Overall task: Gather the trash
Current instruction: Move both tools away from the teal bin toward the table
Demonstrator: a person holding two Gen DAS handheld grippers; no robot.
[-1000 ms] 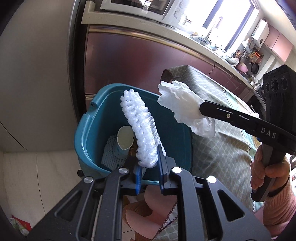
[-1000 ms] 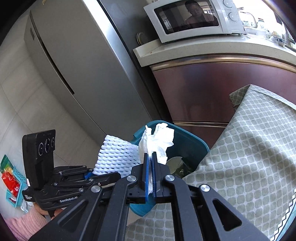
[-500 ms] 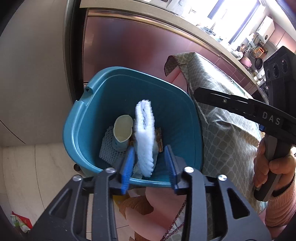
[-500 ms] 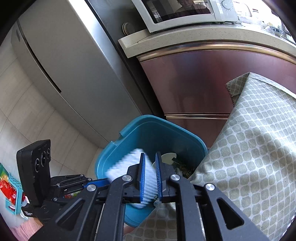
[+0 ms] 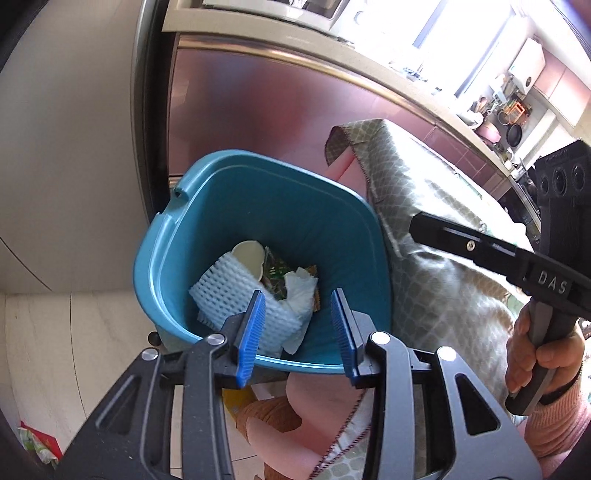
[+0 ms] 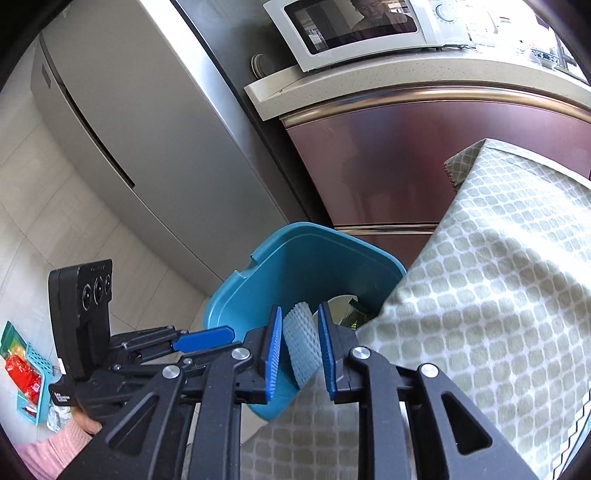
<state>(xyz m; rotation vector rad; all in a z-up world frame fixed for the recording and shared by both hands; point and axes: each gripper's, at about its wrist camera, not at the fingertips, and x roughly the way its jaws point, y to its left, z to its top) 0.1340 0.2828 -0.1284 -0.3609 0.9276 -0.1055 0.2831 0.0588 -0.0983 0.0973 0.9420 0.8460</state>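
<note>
My view: teal bin (image 5: 177, 236), white foam net (image 5: 236, 291), white tissue (image 5: 301, 295), possibly green wrapper (image 5: 275, 275), grey-green lattice-patterned cloth (image 6: 498, 277), blue-padded jaws.

A home kitchen: a white microwave (image 6: 373, 29) sits on a pale stone countertop (image 6: 406, 79) above glossy maroon cabinets (image 6: 443, 162); a tall steel refrigerator (image 6: 140, 110) stands alongside; pans and utensils (image 5: 508, 122) crowd the sunlit far counter; pale tiles (image 5: 66, 354) cover the floor.
</note>
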